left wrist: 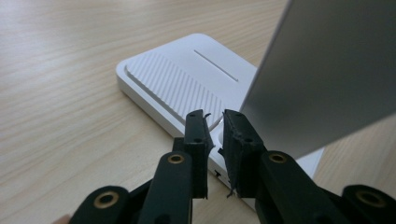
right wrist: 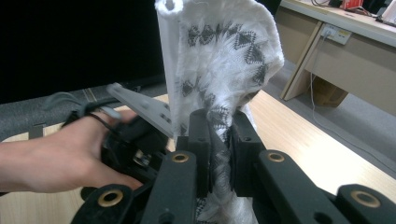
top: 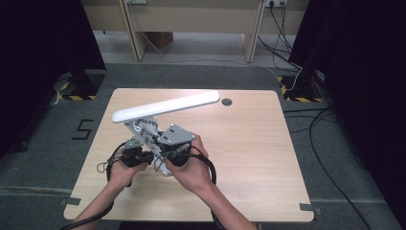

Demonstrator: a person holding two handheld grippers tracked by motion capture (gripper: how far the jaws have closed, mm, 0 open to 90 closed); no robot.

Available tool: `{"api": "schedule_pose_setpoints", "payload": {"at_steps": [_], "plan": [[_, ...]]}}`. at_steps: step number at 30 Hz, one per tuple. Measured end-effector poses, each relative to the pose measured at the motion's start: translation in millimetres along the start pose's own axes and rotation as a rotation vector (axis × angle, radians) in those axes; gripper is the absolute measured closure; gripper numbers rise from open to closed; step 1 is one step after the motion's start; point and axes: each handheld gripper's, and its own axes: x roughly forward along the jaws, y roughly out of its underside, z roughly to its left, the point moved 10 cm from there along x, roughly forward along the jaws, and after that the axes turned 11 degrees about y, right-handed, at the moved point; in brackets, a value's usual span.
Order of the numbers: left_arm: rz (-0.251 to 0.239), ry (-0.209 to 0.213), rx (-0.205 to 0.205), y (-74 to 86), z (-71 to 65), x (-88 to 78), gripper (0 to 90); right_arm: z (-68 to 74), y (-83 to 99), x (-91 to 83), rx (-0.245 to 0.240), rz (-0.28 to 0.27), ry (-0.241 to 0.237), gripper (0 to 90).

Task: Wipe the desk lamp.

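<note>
**Reader:** Jaws first: how do they stand in each gripper?

**Legend:** Right gripper (right wrist: pixel 219 116): jaws narrow, clamped on a fold of the white patterned cloth (right wrist: pixel 219 51), which stands up towards 12 o'clock in the right gripper view and bunches below the pads. Left gripper (left wrist: pixel 214 121): jaws nearly together with a slim gap, and nothing visibly pinched between them. Its tips hover just over the near corner of the lamp base (left wrist: pixel 173 79).

**Reader:** Where is the lamp?

**Legend:** In the high view it is on the table (top: pixel 249 143), left of centre. Its long white lamp head (top: pixel 167 106) slants from 9 o'clock up towards 2 o'clock above both hands. In the left gripper view the base lies flat, its ribbed panel at 11 o'clock of the jaws. The grey underside of the head looms at 2 o'clock.

**Reader:** How will these things handle?

**Legend:** By judgement, the cloth is light, soft and limp. It droops and needs a firm pinch on a thick fold, as it has now. The lamp looks rigid and smooth, so probably slippery. The long head acts as a lever over a small base, which makes it prone to tipping or swivelling under a wipe. Steadying is best done low, at the edge of the base or the foot of the stem, not on the head.
</note>
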Motion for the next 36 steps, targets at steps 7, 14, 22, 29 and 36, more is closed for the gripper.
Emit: {"api": "schedule_pose_setpoints", "payload": {"at_steps": [7, 14, 22, 29, 36], "plan": [[0.03, -0.024, 0.026, 3.9, 3.6, 6.9, 82.8, 2.0, -4.8, 0.7, -0.016, -0.011, -0.002, 82.1], [0.046, -0.045, 0.041, 6.5, 5.9, 9.3, 86.2, 1.8, -6.7, 3.2, -0.014, -0.007, 0.001, 82.1], [0.06, -0.048, 0.037, 9.7, 7.7, 12.0, 87.4, 5.4, -13.3, 4.3, -0.034, -0.029, -0.001, 82.2], [0.054, -0.048, 0.036, 9.0, 8.2, 13.0, 88.4, 7.1, -16.0, 7.7, -0.04, -0.035, -0.002, 82.2], [0.051, -0.046, 0.036, 9.0, 8.1, 13.2, 89.0, 9.2, -16.0, 11.8, -0.061, -0.029, -0.005, 82.2]]}}
